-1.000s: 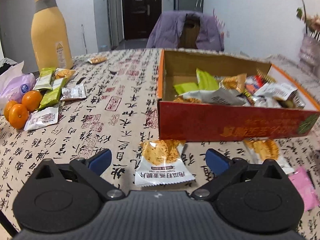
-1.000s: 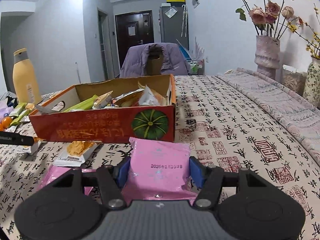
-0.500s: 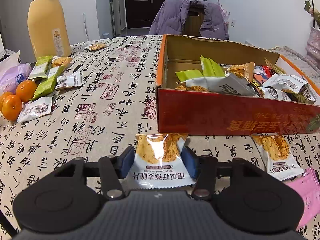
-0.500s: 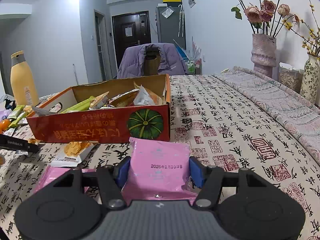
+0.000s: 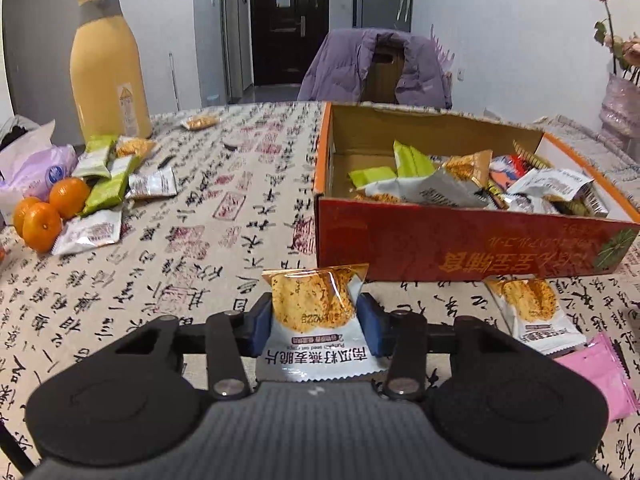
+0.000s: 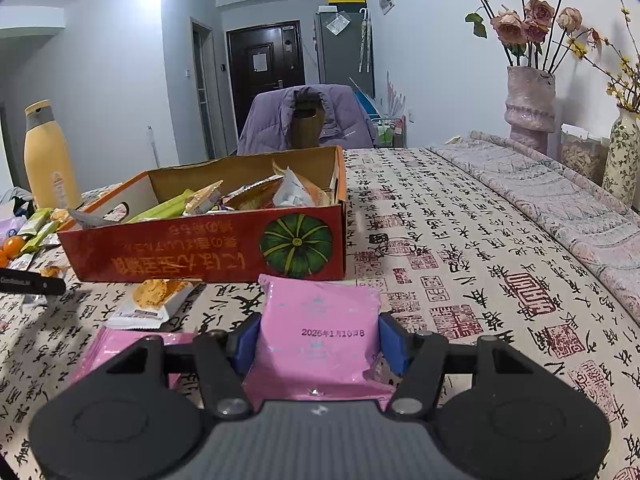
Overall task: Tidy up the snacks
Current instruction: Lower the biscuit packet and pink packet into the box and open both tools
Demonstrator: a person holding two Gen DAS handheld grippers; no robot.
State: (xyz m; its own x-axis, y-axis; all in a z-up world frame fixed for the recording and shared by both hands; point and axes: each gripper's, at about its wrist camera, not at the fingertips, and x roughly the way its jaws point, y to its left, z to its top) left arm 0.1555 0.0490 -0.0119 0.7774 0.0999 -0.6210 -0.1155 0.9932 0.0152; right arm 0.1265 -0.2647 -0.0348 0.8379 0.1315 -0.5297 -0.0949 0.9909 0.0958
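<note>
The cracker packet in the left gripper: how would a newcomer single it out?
Find the red snack box on the calligraphy tablecloth. Against its near wall, the oat cracker packet sits clamped between the blue fingers. Its twin lies loose to the right, beside a pink packet.

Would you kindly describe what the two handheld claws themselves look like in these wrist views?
Both look alike. The left claw and right claw each have blue pads on black linkage bars with silver pivot screws, two round black housings, and a dark grey ribbed body between them. No cables, sleeves or hands show.
</note>
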